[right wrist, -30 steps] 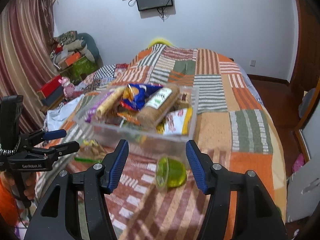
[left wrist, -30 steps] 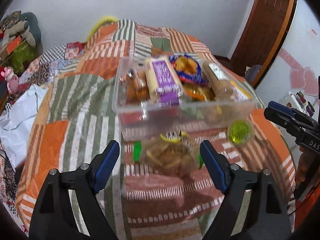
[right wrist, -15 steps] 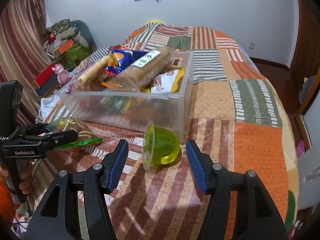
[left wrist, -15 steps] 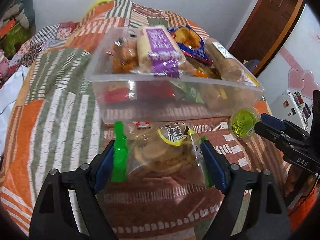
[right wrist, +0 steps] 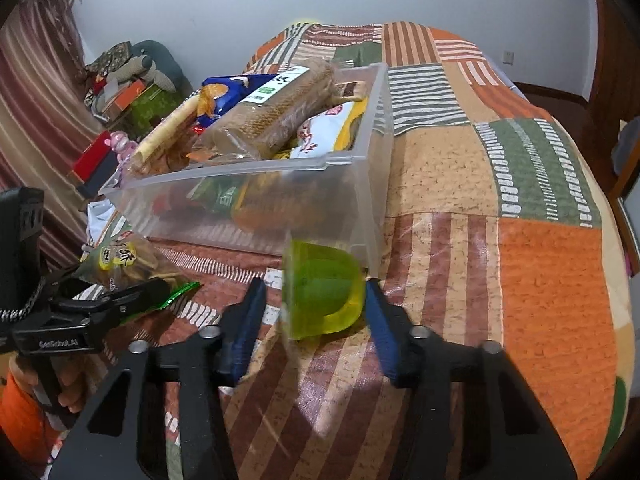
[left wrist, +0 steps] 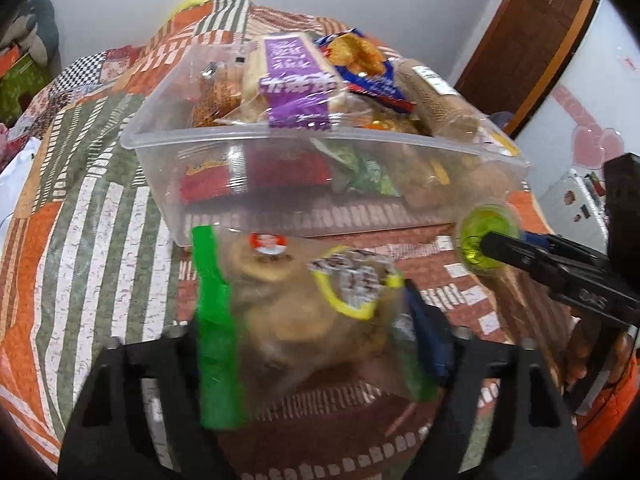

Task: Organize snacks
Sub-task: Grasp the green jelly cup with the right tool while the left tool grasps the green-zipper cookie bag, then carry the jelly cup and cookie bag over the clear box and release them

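A clear bag of round cookies (left wrist: 288,312) with green side strips lies on the patchwork bedspread in front of a clear plastic bin (left wrist: 248,136) heaped with snack packs. My left gripper (left wrist: 312,312) is closing on the bag, whose edges lie against both pads. In the right wrist view a green jelly cup (right wrist: 324,292) lies on its side at the corner of the bin (right wrist: 352,208). My right gripper (right wrist: 316,300) is closing around it. The right pad meets the cup's base, and a small gap shows at the lid.
The bedspread (right wrist: 540,272) stretches right and back past the bin. Boxes and soft toys (right wrist: 132,88) pile up beside the bed at the left. A wooden door (left wrist: 532,44) stands at the back right. A hand (right wrist: 68,392) grips the left tool's handle.
Both grippers have come down and closer to their items. The bag now fills the space between the left fingers. The right jaws have narrowed around the cup.
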Motion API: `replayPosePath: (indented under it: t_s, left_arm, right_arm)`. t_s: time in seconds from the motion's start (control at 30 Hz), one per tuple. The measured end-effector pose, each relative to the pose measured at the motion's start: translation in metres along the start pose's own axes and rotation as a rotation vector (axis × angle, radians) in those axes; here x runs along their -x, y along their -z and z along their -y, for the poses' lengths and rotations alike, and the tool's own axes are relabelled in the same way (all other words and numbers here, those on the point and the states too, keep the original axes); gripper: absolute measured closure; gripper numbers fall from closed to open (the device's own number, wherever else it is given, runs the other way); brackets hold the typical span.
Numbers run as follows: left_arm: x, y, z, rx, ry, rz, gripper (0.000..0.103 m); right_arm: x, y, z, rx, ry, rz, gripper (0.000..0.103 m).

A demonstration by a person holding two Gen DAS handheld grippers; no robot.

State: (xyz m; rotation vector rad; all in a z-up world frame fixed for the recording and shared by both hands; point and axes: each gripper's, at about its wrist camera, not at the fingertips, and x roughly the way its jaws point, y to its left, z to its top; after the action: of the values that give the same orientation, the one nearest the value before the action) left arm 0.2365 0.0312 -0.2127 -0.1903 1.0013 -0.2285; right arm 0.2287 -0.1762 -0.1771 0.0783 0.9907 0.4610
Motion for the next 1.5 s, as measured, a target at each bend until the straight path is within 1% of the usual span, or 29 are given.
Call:
replayPosePath:
  t_s: [0.03,0.1,0.27,0.47,0.6,0.9,1.03,1.23,1.5]
  left_arm:
    - [0.001,0.0,0.0,0.0,0.005,0.002,0.038]
    - [0.004,0.002,0.002,-0.003,0.015,0.005,0.047]
    - [0.012,0.008,0.007,-0.016,0.011,0.014,0.053]
    - [0.034,0.018,0.013,-0.024,-0.009,0.045,0.054]
    - [0.054,0.017,0.013,-0.016,-0.01,0.088,0.054]
    - [0.096,-0.002,0.02,-0.028,-0.006,0.198,0.054]
    - [0.108,-0.012,0.025,-0.038,0.003,0.239,0.054]
    - [0.12,-0.03,0.032,-0.052,0.021,0.295,0.054]
    - [0.115,-0.053,0.042,-0.07,0.04,0.329,0.054]
  right_arm:
    - [0.0,0.0,0.001,-0.005,-0.011,0.001,0.065]
    - [0.003,0.001,0.002,-0.013,-0.015,0.008,0.065]
    - [0.011,0.004,-0.001,-0.001,-0.01,0.033,0.066]
    - [0.021,0.006,-0.01,0.038,0.006,0.057,0.066]
    - [0.028,0.006,-0.014,0.049,0.003,0.072,0.066]
    - [0.055,-0.002,-0.025,0.076,-0.011,0.149,0.066]
    - [0.066,-0.008,-0.03,0.09,-0.012,0.19,0.066]
    - [0.078,-0.019,-0.034,0.102,-0.011,0.248,0.066]
    - [0.086,-0.036,-0.032,0.094,-0.002,0.319,0.066]
